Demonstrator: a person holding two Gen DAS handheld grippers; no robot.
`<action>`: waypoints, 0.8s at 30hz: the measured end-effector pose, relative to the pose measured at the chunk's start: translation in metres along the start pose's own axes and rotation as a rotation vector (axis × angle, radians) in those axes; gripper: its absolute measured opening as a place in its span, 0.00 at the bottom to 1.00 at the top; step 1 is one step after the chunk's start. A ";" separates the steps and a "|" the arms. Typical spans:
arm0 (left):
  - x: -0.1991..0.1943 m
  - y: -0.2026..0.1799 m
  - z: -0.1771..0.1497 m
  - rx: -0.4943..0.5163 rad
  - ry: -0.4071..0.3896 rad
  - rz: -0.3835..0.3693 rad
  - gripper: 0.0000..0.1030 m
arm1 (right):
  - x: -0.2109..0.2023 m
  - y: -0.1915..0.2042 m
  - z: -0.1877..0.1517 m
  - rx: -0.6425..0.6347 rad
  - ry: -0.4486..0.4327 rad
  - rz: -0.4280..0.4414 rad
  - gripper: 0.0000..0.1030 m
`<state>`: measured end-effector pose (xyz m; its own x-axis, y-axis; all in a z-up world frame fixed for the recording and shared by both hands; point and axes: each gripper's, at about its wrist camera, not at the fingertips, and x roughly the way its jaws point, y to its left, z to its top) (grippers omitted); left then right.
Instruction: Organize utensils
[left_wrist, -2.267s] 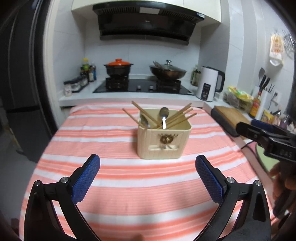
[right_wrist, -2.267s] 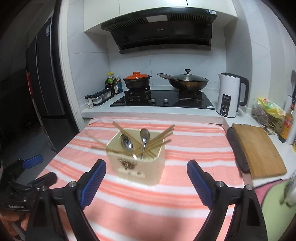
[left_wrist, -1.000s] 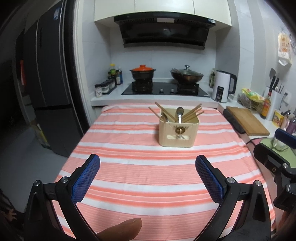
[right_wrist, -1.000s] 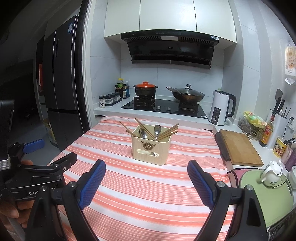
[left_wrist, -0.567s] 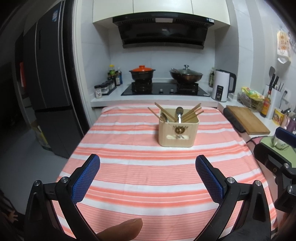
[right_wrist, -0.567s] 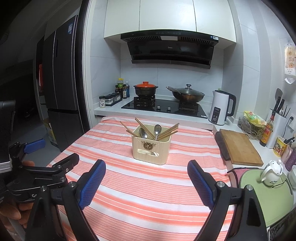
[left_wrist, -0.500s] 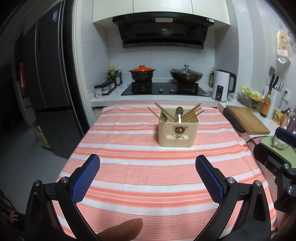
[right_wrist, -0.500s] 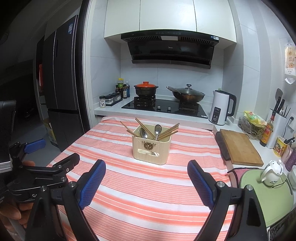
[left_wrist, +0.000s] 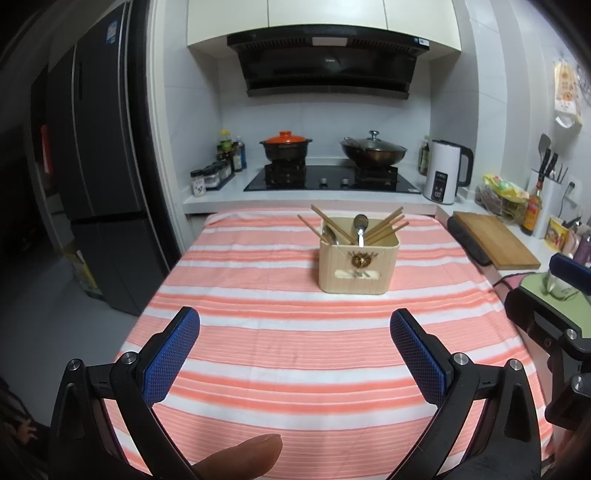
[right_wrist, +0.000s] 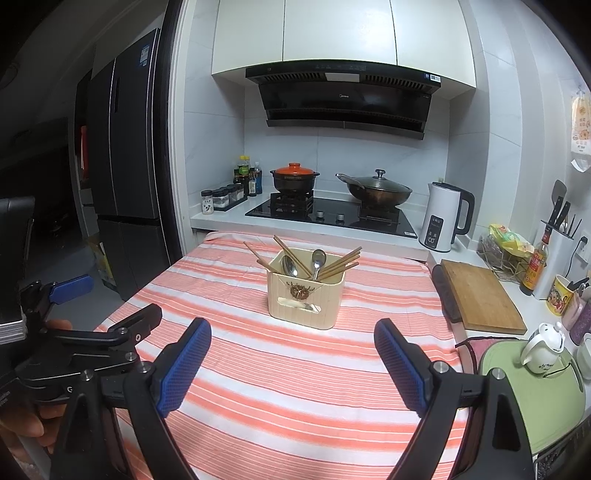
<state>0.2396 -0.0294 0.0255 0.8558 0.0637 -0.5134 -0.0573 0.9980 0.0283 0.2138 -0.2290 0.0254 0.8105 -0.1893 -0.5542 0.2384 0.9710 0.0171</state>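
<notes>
Chopsticks (left_wrist: 384, 229) and 2 spoons (left_wrist: 359, 228) stand jumbled in the cream holder (left_wrist: 357, 263) mid-table in my left view, well beyond my left gripper (left_wrist: 294, 349), which gapes empty. From the right view, my right gripper (right_wrist: 291, 356) is likewise spread and empty; the chopsticks (right_wrist: 338, 265) look light, stiff and thin, the spoons (right_wrist: 317, 260) slick, so I'd pinch shafts just above the rim.

Left gripper (left_wrist: 294, 345), right gripper (right_wrist: 291, 363): fingers spread wide, empty.
</notes>
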 end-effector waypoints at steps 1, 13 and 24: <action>0.000 0.000 0.000 0.000 0.000 0.000 1.00 | 0.000 0.000 0.000 0.000 0.000 0.000 0.89; 0.002 0.001 -0.002 -0.006 0.008 -0.003 1.00 | 0.002 0.003 -0.003 -0.002 0.011 0.009 0.89; -0.002 -0.004 -0.006 0.007 -0.037 -0.021 1.00 | 0.002 0.000 -0.004 0.001 0.018 -0.001 0.89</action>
<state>0.2347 -0.0341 0.0212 0.8750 0.0430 -0.4821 -0.0357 0.9991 0.0243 0.2134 -0.2293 0.0206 0.8006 -0.1874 -0.5691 0.2395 0.9707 0.0173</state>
